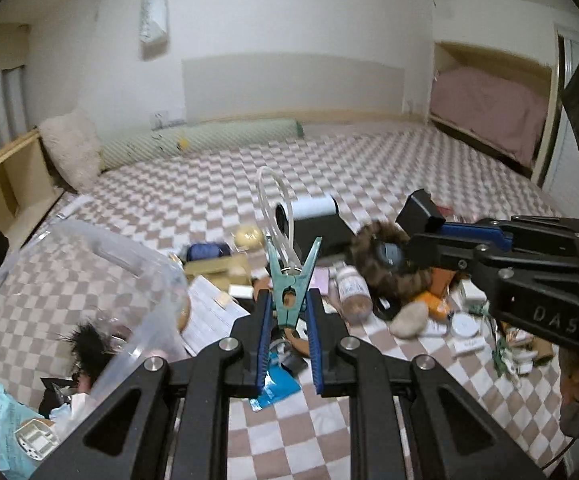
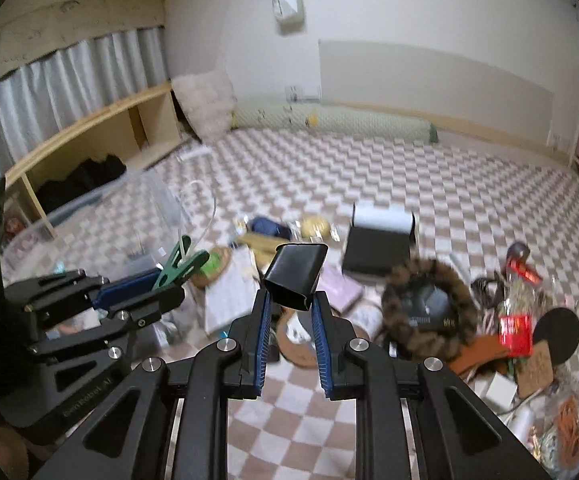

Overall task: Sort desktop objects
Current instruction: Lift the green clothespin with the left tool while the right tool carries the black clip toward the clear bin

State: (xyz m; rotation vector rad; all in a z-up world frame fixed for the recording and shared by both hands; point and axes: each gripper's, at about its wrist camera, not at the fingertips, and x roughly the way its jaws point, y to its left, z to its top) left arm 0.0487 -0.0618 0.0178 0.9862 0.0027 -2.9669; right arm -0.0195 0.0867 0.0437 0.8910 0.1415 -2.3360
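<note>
Two things held clear above the clutter: green clothespin (image 1: 291, 292) upright, clamped in left gripper (image 1: 288, 312), clear bin (image 1: 101, 256) just to its left, nearer; black case (image 2: 295, 276) clamped in right gripper (image 2: 290, 308), farther off.

White walls (image 1: 289, 20), checkered floor (image 1: 369, 160), grey curtains (image 2: 69, 76)

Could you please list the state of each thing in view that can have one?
Left gripper: shut on the green clothespin.
Green clothespin: held, lifted, handles up.
Right gripper: shut on the black case.
Black case: held, lifted off the pile.
Clear bin: open, partly filled.
</note>
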